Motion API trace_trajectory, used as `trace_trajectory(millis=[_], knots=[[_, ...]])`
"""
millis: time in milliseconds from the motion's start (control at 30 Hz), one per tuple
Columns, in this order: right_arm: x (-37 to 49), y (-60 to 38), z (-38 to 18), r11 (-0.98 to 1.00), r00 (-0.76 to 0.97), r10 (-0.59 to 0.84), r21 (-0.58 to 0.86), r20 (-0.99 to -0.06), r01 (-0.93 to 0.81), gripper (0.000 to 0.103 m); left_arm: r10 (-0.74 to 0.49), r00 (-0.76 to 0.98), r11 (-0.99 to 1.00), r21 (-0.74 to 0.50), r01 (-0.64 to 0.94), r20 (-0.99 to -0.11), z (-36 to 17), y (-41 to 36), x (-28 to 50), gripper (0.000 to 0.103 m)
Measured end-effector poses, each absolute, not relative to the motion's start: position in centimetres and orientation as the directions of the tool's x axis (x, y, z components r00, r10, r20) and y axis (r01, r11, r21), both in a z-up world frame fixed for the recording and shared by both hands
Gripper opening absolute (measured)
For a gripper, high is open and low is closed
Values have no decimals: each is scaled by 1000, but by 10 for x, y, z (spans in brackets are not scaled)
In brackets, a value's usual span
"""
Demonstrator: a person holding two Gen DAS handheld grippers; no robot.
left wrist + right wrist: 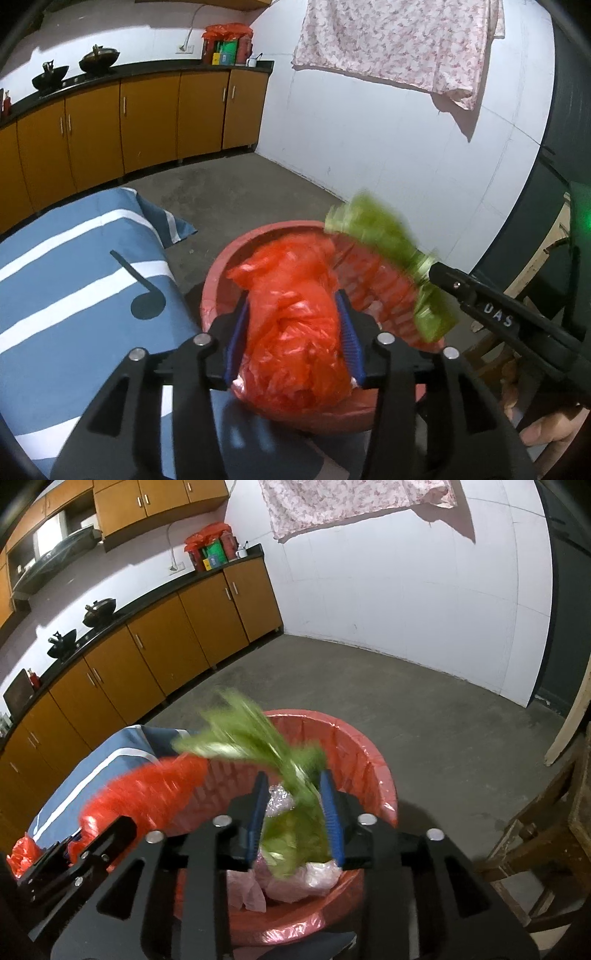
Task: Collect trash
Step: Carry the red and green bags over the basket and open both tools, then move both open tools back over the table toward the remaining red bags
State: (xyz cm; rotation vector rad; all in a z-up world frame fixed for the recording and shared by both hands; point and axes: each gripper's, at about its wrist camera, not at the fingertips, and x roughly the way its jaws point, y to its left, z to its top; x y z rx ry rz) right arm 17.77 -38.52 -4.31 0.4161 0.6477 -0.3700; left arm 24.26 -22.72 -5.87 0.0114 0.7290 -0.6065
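- Red bag (295,332): thin, glossy, crinkled plastic.
- Bin liner (354,753): shiny red film.
- Floor (258,184): rough, matt concrete.
- Cabinets (166,657): smooth wood-look fronts.

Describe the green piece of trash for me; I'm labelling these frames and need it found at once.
Start at the red-lined bin on the concrete floor beside the blue striped cloth. Over its opening, between the right gripper's blue jaws, hangs a crumpled green wrapper. It is the only green item; the bag next to it is red.
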Motion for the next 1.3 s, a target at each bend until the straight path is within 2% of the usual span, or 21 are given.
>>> trace_trajectory(millis=[133,400,467,533,867,1133,1300], knots=[[174,-386,-46,849,733,-210,251,-648,465,47,-516,574,833,-216,509,-636,-63,-220,245,53],[165,-384,-42,841,734,-262,225,-626,492,80,-512,590,843,-232,486,-624,-59,-205,242,69],[162,-383,-39,837,737,-280,219,-615,501,83,-492,614,857,-220,465,-617,-56,-197,239,76],[164,-379,-37,841,738,-284,211,-613,498,83,-463,640,876,-206,436,-613,-55,-184,237,79],[182,-328,-24,911,783,-191,190,-591,366,83,-302,745,950,-124,287,-595,-45,-100,218,82],[212,-237,-22,976,807,-6,171,-590,132,84,-50,825,998,8,65,-563,-45,12,183,86],[231,-157,-22,986,790,140,154,-598,-59,84,116,824,993,39,-114,-555,-45,92,161,87]])
